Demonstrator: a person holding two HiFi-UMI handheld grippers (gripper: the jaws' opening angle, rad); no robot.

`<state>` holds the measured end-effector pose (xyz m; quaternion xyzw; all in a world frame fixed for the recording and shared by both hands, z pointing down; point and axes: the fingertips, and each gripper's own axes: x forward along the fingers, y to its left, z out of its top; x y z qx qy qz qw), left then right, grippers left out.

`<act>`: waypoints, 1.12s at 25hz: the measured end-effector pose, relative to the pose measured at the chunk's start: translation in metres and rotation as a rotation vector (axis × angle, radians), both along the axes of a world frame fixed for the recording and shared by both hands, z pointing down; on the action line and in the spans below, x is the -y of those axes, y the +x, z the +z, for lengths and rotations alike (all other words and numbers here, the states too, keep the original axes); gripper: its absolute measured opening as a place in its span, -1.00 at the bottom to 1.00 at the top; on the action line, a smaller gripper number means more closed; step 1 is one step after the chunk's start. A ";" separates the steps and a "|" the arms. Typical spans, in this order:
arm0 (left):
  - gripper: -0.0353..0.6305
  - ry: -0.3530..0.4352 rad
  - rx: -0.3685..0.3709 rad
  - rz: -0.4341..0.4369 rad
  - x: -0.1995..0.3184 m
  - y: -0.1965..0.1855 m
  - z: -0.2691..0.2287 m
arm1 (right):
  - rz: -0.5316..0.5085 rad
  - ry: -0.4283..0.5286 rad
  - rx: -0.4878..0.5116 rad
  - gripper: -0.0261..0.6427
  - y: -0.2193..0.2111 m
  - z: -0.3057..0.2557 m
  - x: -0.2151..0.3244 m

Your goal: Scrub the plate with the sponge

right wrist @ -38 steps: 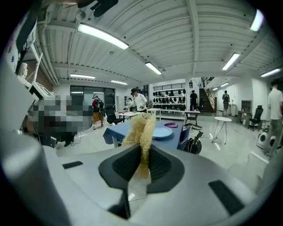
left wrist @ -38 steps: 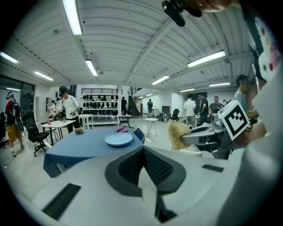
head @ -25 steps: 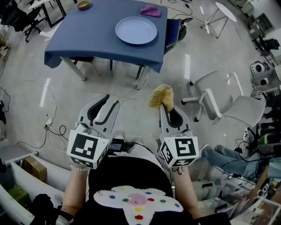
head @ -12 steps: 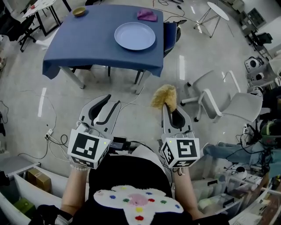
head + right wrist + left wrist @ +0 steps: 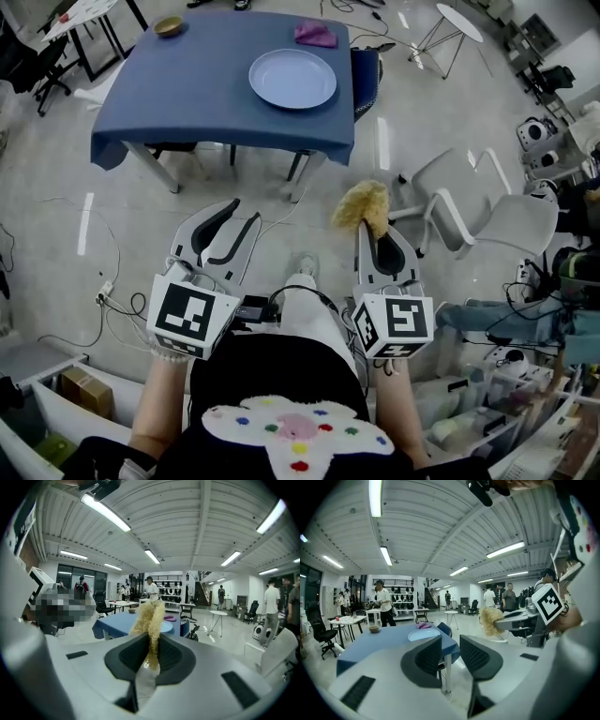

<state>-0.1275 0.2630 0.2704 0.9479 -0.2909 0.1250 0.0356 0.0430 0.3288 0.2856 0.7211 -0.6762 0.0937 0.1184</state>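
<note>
Floor cables (image 5: 112, 302), chairs (image 5: 497, 220) (plate (image 5: 292, 79) well beyond)

Glossy grey floor (image 5: 56, 187), blue-clothed table (image 5: 187, 94), white swivel chairs (image 5: 520, 225), ribbed ceiling (image 5: 201, 508), strip lights (image 5: 375, 498)

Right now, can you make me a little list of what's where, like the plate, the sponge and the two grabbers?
plate: lies bare on the blue table, far from both grippers
sponge: yellow and fluffy, pinched in the right gripper
left gripper: open, nothing between its jaws
also on table: small bowl and purple cloth, both at the far edge
scrubbing: not started; the sponge is held over the floor, short of the table
</note>
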 end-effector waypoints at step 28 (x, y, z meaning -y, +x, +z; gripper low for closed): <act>-0.53 -0.044 -0.004 -0.213 0.172 0.078 0.022 | -0.201 -0.010 0.041 -0.78 0.088 0.024 0.208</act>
